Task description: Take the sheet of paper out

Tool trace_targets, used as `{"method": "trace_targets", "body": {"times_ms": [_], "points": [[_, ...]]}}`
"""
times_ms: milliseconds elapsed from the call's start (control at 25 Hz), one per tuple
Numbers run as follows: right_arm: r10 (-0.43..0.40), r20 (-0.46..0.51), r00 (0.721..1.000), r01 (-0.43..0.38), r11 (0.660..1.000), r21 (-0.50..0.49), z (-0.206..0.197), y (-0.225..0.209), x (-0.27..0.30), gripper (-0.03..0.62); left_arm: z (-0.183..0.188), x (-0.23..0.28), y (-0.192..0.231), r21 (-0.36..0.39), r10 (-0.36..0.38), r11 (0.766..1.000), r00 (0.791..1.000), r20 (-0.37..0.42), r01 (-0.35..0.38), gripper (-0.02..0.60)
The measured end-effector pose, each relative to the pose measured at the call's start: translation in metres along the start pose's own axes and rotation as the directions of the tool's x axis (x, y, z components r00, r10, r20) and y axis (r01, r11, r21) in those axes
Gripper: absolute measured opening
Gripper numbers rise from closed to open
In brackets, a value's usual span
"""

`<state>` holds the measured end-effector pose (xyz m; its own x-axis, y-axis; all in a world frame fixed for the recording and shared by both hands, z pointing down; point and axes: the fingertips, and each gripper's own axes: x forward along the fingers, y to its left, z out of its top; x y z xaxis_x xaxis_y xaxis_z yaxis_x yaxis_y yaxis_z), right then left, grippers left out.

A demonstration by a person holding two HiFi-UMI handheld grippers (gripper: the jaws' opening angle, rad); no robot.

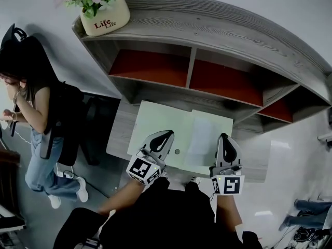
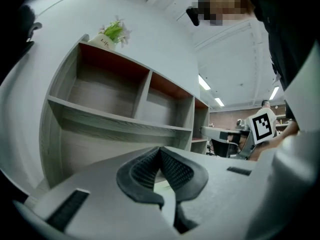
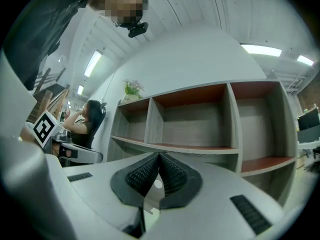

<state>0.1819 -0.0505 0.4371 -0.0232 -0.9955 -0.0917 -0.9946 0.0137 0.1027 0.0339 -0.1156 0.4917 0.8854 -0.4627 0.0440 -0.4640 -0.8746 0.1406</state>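
Note:
A pale green folder [image 1: 155, 131] lies flat on the grey desk [image 1: 118, 134] in front of the shelf unit. A white sheet of paper [image 1: 203, 136] rests over the folder's right half. My left gripper [image 1: 165, 135] hovers at the folder's near edge with its jaws pressed together and nothing visible between the dark pads [image 2: 175, 171]. My right gripper [image 1: 224, 137] is at the near right corner of the folder, beside the sheet. Its pads [image 3: 172, 176] also meet at the tips. Whether a thin edge is pinched there cannot be told. Both grippers point level at the shelves.
A grey wooden shelf unit [image 1: 218, 45] with red-backed empty compartments stands behind the desk. A flower pot [image 1: 102, 14] sits on its top left end. A person [image 1: 31, 108] stands to the left by a dark chair [image 1: 96, 128]. The folder has a small round snap [image 1: 177, 151].

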Motion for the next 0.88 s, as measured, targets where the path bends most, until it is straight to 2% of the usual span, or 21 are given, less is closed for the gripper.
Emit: {"method": "trace_targets", "body": {"times_ms": [200, 400, 520, 680, 880], "points": [[0.030, -0.015, 0.999, -0.029, 0.999, 0.025, -0.017, -0.006, 0.002, 0.023, -0.007, 0.009, 0.006, 0.002, 0.050, 0.999, 0.999, -0.010, -0.050, 0.006], [0.052, -0.052, 0.997, -0.051, 0.998, 0.027, -0.035, -0.011, -0.003, 0.023, -0.039, 0.021, 0.004, -0.017, 0.071, 0.997, 0.993, -0.096, -0.073, 0.006], [0.047, -0.068, 0.997, -0.044, 0.998, 0.050, -0.046, -0.016, -0.003, 0.023, -0.059, 0.027, 0.005, -0.075, 0.077, 0.993, 0.987, -0.140, -0.088, 0.006], [0.057, -0.104, 0.993, -0.049, 0.996, 0.076, -0.063, -0.023, -0.004, 0.023, -0.093, 0.034, 0.016, -0.192, 0.118, 0.969, 0.972, -0.201, -0.157, 0.006], [0.077, -0.136, 0.988, -0.065, 0.994, 0.087, -0.082, -0.030, -0.007, 0.023, -0.128, 0.045, 0.015, -0.203, 0.106, 0.965, 0.953, -0.283, -0.167, 0.006]]}}
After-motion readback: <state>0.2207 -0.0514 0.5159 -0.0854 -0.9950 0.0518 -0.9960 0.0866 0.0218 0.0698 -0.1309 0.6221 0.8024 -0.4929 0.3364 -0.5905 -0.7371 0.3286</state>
